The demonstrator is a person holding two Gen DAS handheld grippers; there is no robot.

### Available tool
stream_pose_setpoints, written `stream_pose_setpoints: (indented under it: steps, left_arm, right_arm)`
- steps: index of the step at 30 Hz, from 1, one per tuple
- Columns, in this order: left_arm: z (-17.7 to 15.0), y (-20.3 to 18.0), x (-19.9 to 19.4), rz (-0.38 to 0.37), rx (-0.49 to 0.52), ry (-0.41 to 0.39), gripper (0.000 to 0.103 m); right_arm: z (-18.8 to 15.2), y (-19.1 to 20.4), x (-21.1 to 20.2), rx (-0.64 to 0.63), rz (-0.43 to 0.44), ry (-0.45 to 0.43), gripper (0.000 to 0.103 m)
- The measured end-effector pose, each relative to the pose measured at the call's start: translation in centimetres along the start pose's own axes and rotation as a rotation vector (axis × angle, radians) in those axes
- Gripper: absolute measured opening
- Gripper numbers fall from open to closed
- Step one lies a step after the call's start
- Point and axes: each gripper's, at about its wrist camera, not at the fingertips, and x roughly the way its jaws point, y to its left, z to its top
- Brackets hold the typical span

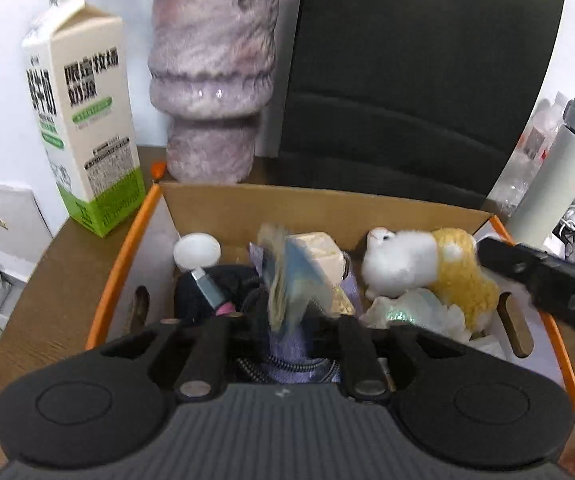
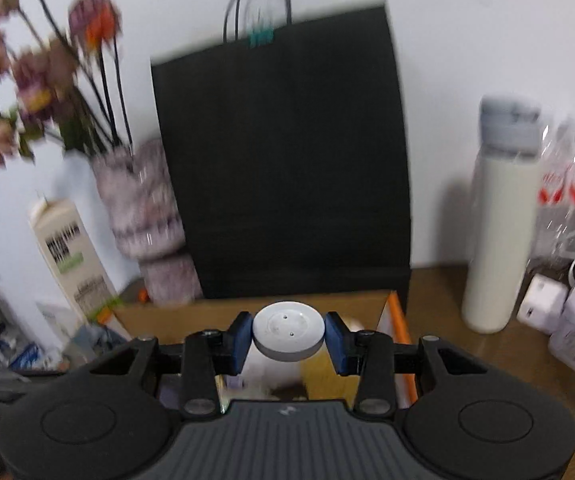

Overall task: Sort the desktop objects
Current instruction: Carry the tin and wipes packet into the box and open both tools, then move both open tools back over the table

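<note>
Right tongs [image 2: 288, 338] clamped on a white round puck [image 2: 288, 335], blue pads [image 2: 240, 340] pressing its two sides, held up in the air over the near end of the cardboard box [image 2: 191, 316]; box has orange edges and sits on the brown tabletop [image 2: 439, 320]; behind the puck a black paper bag [image 2: 283, 152] stands against the wall; left of it a fuzzy mauve vase [image 2: 143, 216] with blurred dried flowers [image 2: 39, 72], then a milk carton [image 2: 71, 256]; right of the tongs a white bottle with grey cap [image 2: 499, 216], past it white chargers [image 2: 543, 304] and clear wrapped packs, blurred. Left tongs [image 1: 283, 324] released, nothing pinched; a blurred blue-and-tan paper item [image 1: 291, 276] sits in the gap between the fingers, apparently loose, inside the box [image 1: 327, 208]; fingertips themselves are hidden in the dark clutter. Box contents ahead of the left tongs: white-and-yellow plush toy [image 1: 419, 268] to the right, a white round piece [image 1: 196, 250] to the left, dark cloth, lilac zipped pouch [image 1: 299, 364] just under the tongs; one finger of the right tongs pokes in from the right edge, over the box rim.
</note>
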Motion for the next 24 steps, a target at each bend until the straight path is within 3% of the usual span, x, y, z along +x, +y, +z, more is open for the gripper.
stream_pose_setpoints:
  steps: [3,6,12,15,17,19,21,24]
  left_arm:
    - [-0.1,0.0,-1.2,-0.024,0.013,-0.043,0.068]
    - [0.1,-0.3,-3.1,-0.018,0.027,-0.112,0.082]
    - [1.0,-0.7,-6.7,0.023,0.016,-0.141,0.093]
    - [1.0,-1.1,-9.5,0.041,0.025,-0.216,0.103]
    - [0.6,-1.4,-11.1,0.048,0.017,-0.254,0.103]
    - [0.0,-1.8,-12.4,0.03,0.047,-0.254,0.103]
    - [-0.7,-2.1,-13.3,0.023,0.076,-0.234,0.103]
    - [-2.1,-2.2,-14.2,0.069,0.087,-0.2,0.103]
  right_arm:
    - [-0.5,-0.3,1.0,0.039,0.015,0.027,0.04]
    - [-0.4,-0.5,0.1,0.061,0.002,0.007,0.046]
    - [0.6,-0.1,-5.1,0.059,-0.022,-0.104,0.067]
    - [0.2,0.0,-7.6,0.055,0.001,-0.129,0.08]
    - [-0.5,0.3,-8.2,0.01,-0.009,-0.088,0.084]
    - [-1.9,0.5,-8.9,-0.071,-0.072,-0.042,0.084]
    - [-3.7,0.4,-9.7,-0.135,-0.124,-0.025,0.084]
    - [-6.4,-0.8,-10.5,-0.14,-0.122,0.007,0.086]
